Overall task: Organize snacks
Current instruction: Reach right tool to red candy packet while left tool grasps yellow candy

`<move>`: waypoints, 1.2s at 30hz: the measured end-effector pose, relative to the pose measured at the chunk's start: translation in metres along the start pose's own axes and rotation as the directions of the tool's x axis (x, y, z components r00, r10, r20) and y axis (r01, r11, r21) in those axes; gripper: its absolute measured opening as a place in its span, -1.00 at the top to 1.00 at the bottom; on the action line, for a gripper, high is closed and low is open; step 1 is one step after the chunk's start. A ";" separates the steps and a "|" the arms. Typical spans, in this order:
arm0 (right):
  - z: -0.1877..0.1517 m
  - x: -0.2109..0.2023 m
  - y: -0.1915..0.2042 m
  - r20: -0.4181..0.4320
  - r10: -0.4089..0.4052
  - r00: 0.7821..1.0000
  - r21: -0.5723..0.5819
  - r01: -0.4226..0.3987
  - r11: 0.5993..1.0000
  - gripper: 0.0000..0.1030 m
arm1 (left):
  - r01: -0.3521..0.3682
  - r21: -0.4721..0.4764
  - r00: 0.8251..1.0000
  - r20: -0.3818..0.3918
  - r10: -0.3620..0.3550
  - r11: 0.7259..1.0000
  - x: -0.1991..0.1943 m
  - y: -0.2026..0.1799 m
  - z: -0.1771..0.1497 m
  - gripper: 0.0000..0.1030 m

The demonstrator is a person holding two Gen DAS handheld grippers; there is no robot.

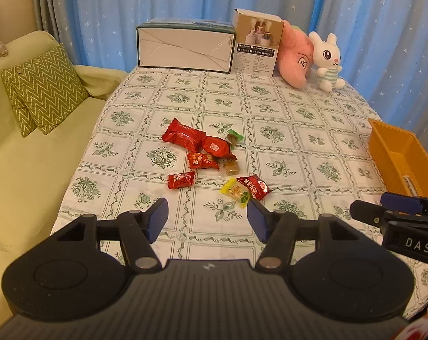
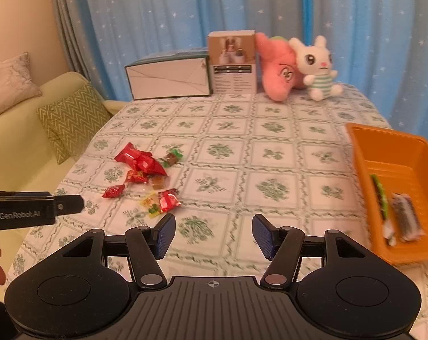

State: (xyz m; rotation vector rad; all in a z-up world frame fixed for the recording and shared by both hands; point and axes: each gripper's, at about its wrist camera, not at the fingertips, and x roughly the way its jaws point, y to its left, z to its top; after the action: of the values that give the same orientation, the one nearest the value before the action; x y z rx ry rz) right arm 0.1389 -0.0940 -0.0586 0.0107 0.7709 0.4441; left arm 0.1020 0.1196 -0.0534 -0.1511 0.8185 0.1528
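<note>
Several wrapped snacks lie in a loose pile on the tablecloth, mostly red packets with a yellow-green one nearest. The pile also shows in the right wrist view. My left gripper is open and empty, just short of the pile. My right gripper is open and empty over bare cloth, to the right of the pile. An orange bin at the right holds two snack bars; it also shows in the left wrist view.
A white carton, a small product box, a pink plush and a white bunny plush stand at the table's far edge. A sofa with a green cushion is on the left.
</note>
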 end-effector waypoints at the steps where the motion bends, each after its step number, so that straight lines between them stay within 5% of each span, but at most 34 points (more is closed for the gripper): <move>1: 0.001 0.007 0.001 -0.004 0.007 1.000 -0.006 -0.007 1.000 -0.18 | -0.002 -0.002 1.000 -0.005 0.002 1.000 0.006 0.002 0.001 -0.13; 8: 0.007 0.053 0.013 -0.019 0.064 0.998 -0.060 -0.065 0.996 -0.17 | -0.007 -0.025 1.000 -0.029 0.006 1.000 0.042 0.011 0.007 -0.13; 19: 0.016 0.121 0.034 -0.073 0.120 0.990 -0.160 -0.131 0.979 0.14 | -0.003 -0.060 0.999 -0.051 0.000 0.998 0.084 0.026 0.004 -0.12; 36: 0.018 0.159 0.038 -0.106 0.083 0.991 -0.225 -0.105 0.969 0.29 | 0.010 -0.099 0.999 -0.047 -0.014 0.995 0.096 0.033 -0.004 -0.02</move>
State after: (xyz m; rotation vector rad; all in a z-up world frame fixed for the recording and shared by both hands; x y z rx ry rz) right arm 0.2363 0.0050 -0.1457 -0.1930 0.8117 0.6261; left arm 0.1577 0.1590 -0.1290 -0.2532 0.8579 0.1788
